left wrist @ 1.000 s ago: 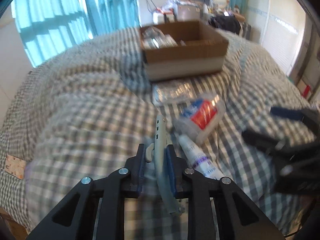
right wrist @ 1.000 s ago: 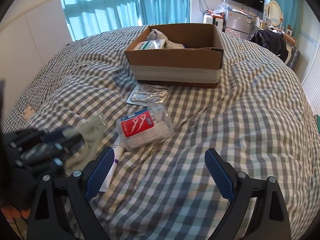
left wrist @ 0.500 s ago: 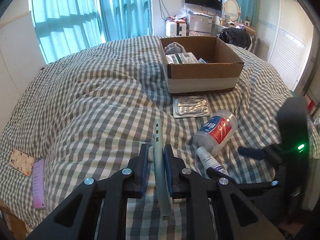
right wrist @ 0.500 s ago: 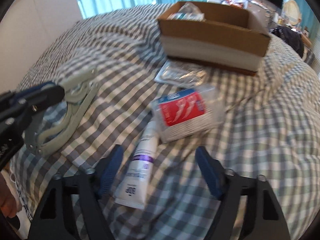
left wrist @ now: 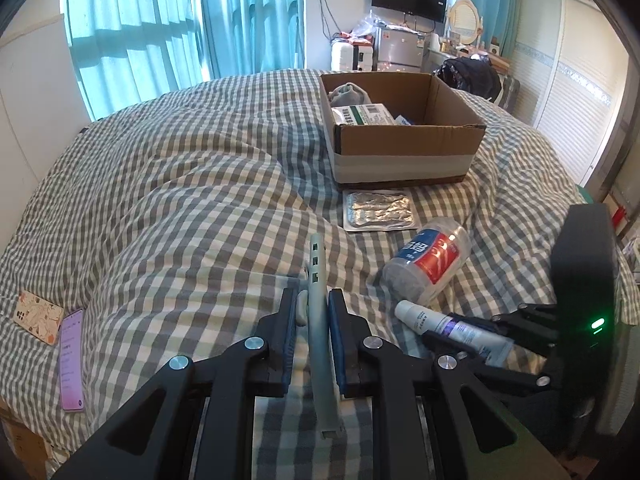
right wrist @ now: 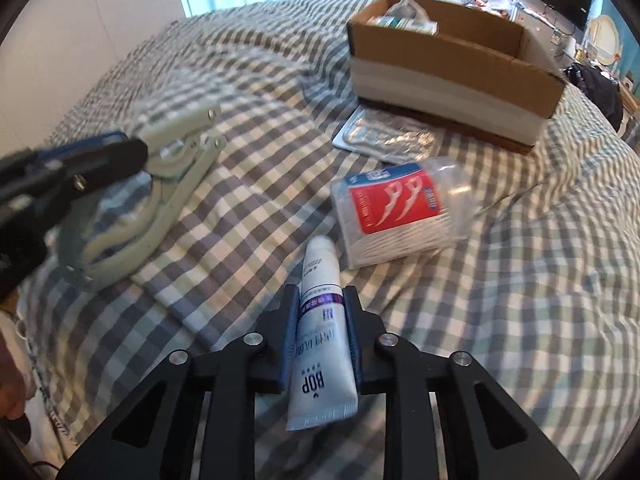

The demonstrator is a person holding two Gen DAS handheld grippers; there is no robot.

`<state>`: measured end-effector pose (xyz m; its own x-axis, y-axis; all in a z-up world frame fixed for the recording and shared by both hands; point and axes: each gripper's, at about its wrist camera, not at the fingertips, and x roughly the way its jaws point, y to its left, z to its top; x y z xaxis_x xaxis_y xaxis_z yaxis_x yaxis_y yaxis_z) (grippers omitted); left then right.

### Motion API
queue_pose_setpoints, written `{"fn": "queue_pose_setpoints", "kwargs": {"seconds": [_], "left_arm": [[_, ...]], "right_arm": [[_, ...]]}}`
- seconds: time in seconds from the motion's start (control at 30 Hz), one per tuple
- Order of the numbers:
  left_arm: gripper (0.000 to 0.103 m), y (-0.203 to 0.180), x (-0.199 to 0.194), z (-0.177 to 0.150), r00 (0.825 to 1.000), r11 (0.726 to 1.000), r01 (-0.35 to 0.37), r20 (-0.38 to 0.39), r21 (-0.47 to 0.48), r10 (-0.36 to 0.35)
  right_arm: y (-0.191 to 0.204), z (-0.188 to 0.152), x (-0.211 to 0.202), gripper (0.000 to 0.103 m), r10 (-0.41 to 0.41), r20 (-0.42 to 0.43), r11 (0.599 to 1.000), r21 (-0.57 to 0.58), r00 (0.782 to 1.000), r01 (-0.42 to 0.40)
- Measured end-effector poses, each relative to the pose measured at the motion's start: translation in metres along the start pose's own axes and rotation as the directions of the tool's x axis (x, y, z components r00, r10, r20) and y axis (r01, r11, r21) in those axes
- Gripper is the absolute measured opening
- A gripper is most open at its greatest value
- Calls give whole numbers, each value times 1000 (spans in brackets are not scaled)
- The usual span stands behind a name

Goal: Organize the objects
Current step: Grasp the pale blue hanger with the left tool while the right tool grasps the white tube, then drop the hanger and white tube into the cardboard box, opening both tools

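Note:
My left gripper point(left wrist: 313, 308) is shut on a pale grey-green hand tool point(left wrist: 320, 320), held edge-on above the checked bed; it also shows in the right wrist view point(right wrist: 176, 160), at the left. My right gripper point(right wrist: 321, 312) is shut on a white BOP tube point(right wrist: 320, 344) lying on the bed; the tube also shows in the left wrist view point(left wrist: 440, 322). A clear tub of cotton swabs point(right wrist: 396, 212) with a red label lies just beyond the tube. A foil blister pack point(right wrist: 384, 136) lies before the open cardboard box point(right wrist: 452, 68).
The box point(left wrist: 404, 152) holds a grey cloth and a medicine carton. A phone point(left wrist: 72, 360) and a patterned case point(left wrist: 38, 316) lie at the bed's left edge. Curtains, a TV and clutter stand behind the bed.
My right gripper has come down and forward and closed on the tube. My left gripper has kept its hold on the tool and risen a little.

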<state>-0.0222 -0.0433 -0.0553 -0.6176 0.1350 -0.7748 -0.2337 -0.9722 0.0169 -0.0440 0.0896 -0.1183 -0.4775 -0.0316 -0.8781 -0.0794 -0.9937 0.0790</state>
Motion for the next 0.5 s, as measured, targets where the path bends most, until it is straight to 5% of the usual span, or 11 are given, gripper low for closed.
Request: {"fn": "queue_pose_setpoints", "kwargs": {"seconds": [0.5], "left_arm": [[14,-24,-38,38,995,997,66,71,26,-68]], "right_arm": [[-31,19,-102,20,-48,193,999,27,980,44]]}}
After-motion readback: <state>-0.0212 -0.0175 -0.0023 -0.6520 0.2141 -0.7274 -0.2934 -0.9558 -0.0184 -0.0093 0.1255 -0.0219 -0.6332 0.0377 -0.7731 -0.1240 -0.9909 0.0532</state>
